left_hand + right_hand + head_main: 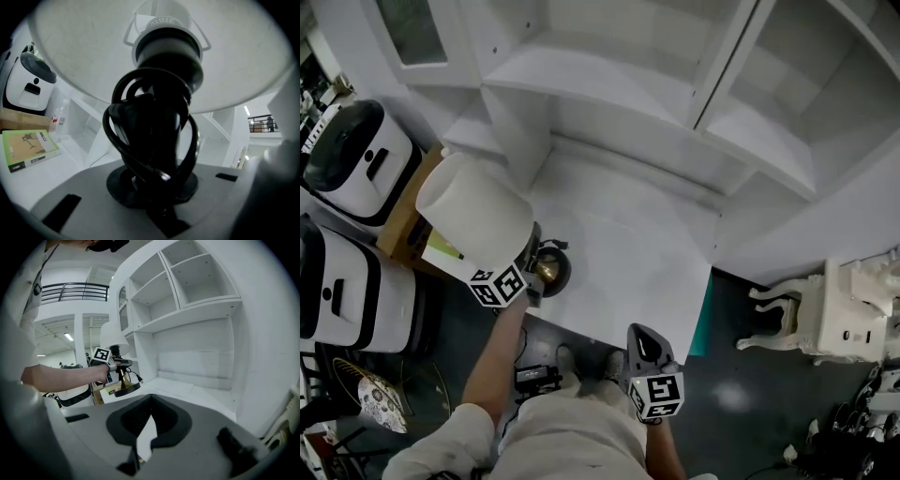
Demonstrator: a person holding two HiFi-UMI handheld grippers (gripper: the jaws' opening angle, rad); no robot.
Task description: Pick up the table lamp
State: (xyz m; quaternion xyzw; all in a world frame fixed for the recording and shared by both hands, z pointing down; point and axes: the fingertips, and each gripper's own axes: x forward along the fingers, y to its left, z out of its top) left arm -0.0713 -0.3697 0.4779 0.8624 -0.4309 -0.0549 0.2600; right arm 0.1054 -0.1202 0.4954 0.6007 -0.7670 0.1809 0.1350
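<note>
The table lamp has a white shade (473, 211), a brass stem and a dark round base (553, 269). It hangs tilted just above the white desk top (619, 253), near the desk's front left corner. My left gripper (532, 265) is shut on the lamp's stem. In the left gripper view the stem, wrapped in black cord (152, 140), fills the middle under the shade (93, 51), with my left gripper (159, 206) clamped around it. The right gripper view shows the lamp (114, 339) off the desk at the left. My right gripper (644, 343) is shut and empty in front of the desk edge; its jaws (150, 401) meet.
White shelving (694, 84) rises behind the desk. Two white appliances (356, 159) and a cardboard box (401, 225) stand at the left, with a green book (28, 149) on the box. A white ornate chair (825, 314) stands at the right on the dark floor.
</note>
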